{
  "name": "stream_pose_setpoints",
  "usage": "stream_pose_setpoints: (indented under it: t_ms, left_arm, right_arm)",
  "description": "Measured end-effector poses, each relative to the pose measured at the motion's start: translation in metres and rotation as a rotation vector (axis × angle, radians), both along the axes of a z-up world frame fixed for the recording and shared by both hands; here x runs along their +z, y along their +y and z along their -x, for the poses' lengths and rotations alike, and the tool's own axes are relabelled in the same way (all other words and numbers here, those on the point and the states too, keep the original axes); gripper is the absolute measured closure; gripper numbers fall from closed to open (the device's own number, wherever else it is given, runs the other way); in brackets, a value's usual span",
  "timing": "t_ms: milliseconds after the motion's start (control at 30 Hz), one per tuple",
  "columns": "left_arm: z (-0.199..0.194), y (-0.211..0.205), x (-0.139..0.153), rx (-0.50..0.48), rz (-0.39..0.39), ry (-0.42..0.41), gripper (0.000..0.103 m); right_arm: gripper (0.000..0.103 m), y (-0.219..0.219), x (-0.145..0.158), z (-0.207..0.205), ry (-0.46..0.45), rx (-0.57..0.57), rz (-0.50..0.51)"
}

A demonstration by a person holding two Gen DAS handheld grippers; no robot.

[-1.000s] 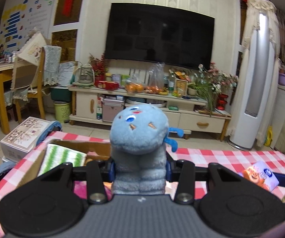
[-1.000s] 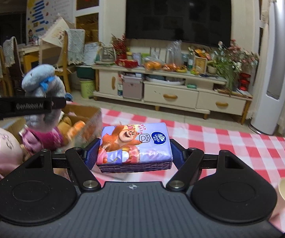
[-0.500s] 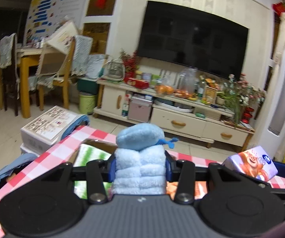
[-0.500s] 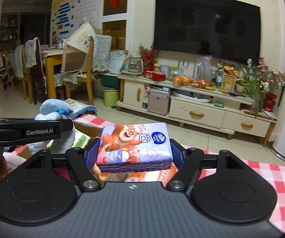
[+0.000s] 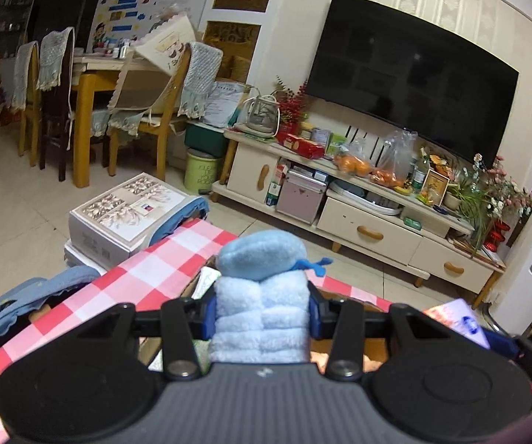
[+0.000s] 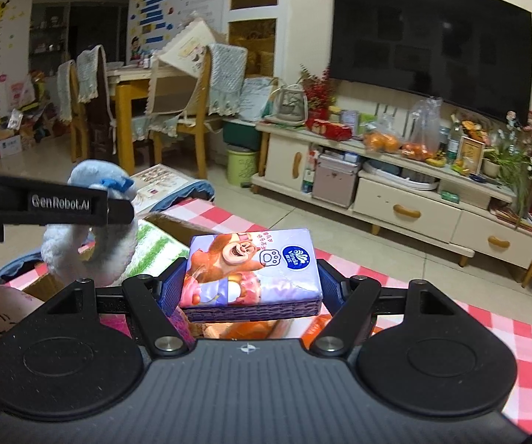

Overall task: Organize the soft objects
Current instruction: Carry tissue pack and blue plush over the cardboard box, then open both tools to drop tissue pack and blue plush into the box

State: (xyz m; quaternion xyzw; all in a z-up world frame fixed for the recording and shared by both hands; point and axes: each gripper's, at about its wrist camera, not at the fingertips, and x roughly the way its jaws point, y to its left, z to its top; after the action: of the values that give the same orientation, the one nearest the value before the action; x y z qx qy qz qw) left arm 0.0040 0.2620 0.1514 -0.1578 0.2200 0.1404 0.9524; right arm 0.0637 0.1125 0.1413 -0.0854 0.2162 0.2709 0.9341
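My left gripper [image 5: 260,318] is shut on a light blue plush toy [image 5: 262,288], held above a cardboard box [image 5: 192,288] on the red-checked tablecloth [image 5: 147,273]. The toy also shows in the right wrist view [image 6: 92,233], at the left, with the left gripper's finger [image 6: 62,203] across it. My right gripper [image 6: 251,288] is shut on a purple tissue pack with a cartoon bear [image 6: 253,270], held over the box [image 6: 169,225]. The pack's corner shows in the left wrist view [image 5: 458,318]. A green-striped cloth [image 6: 151,248] and an orange soft item [image 6: 251,329] lie in the box.
Beyond the table's far edge is tiled floor, with a printed carton [image 5: 129,211] on the floor at the left. A TV cabinet [image 6: 406,199] with a TV stands behind. A dining table and chairs [image 5: 92,88] stand at the far left. A blue fabric seat [image 5: 25,303] is beside the table.
Both grippers have moved left along the table with their loads, now over the cardboard box at the table's left end. The plush toy's face has tipped away from the left camera.
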Motion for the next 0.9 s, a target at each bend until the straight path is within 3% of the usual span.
stream_pose_setpoints:
  t_ms: [267, 300, 367, 433, 500, 600, 700, 900]
  left_arm:
    - [-0.011, -0.002, -0.006, -0.012, -0.002, 0.04, 0.059]
    - [-0.013, -0.002, -0.007, -0.014, -0.003, 0.046, 0.055]
    - [-0.014, -0.003, -0.009, -0.025, 0.006, 0.059, 0.042]
    - [-0.012, -0.004, -0.009, -0.035, 0.016, 0.056, 0.024]
    - [-0.01, -0.007, -0.008, -0.048, 0.011, 0.047, 0.02]
    - [-0.004, -0.012, -0.005, -0.06, -0.007, 0.037, 0.006]
    - [0.008, -0.019, -0.001, -0.076, -0.031, 0.016, 0.004]
    - [0.04, -0.043, 0.002, -0.116, -0.16, -0.011, 0.001]
  right_arm:
    - [0.01, 0.011, -0.008, -0.013, 0.06, 0.057, 0.008]
    - [0.0, 0.011, -0.009, -0.013, 0.061, 0.057, 0.004]
    - [0.002, 0.006, -0.011, -0.01, 0.053, 0.041, 0.01]
    - [0.002, -0.002, -0.008, -0.005, 0.053, 0.019, -0.006]
    - [0.002, -0.013, -0.003, 0.003, 0.046, -0.01, -0.037]
    - [0.001, -0.032, 0.007, 0.022, 0.025, -0.09, -0.072]
    - [0.001, -0.058, 0.012, 0.043, 0.044, -0.183, -0.127]
    - [0.0, -0.105, 0.011, 0.088, 0.086, -0.332, -0.199]
